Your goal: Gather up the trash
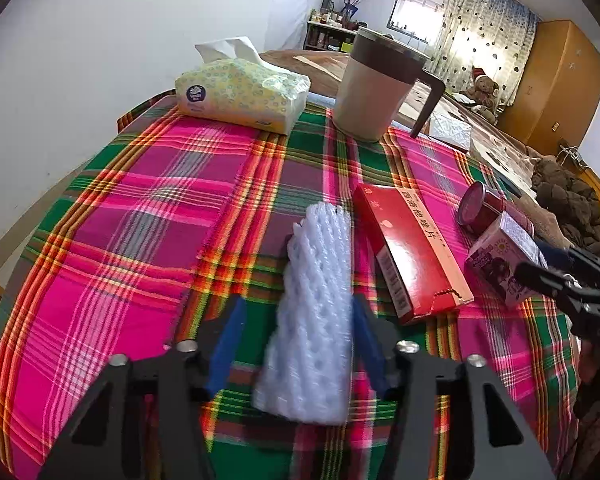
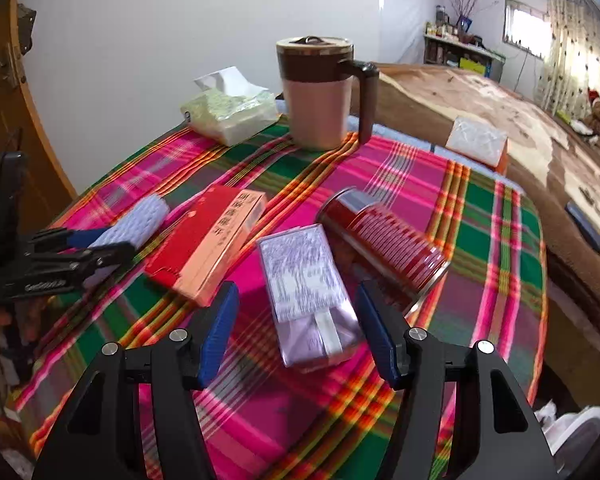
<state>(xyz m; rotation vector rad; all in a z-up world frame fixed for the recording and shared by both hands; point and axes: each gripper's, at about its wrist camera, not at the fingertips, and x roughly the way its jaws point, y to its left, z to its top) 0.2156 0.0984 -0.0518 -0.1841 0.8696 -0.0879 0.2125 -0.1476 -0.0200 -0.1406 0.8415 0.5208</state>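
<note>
1. The left tongs [image 1: 298, 344] stand wide, their blue pads on either side of a white foam net sleeve [image 1: 316, 308] that lies on the plaid tablecloth [image 1: 140, 208]; gaps show on both sides, so nothing is held.
2. The right tongs [image 2: 296, 332] are also wide, straddling a purple drink carton [image 2: 304, 284] without touching it; the print on the carton is too blurred to read.
3. Just left of the carton lies a flat red box [image 2: 208, 240] with a column of Chinese characters along its pale edge; I cannot read them with certainty. The foam sleeve lies beyond it, further left.
4. Just right of the carton a red can [image 2: 384, 240] lies on its side.
5. Far behind the carton stands a lidded beige mug [image 2: 320, 92] with a dark handle; its contents are hidden.
6. Left of the mug, a yellow-patterned tissue pack [image 1: 240, 94] bears a round blue logo, with a tissue sticking out of its top.
</note>
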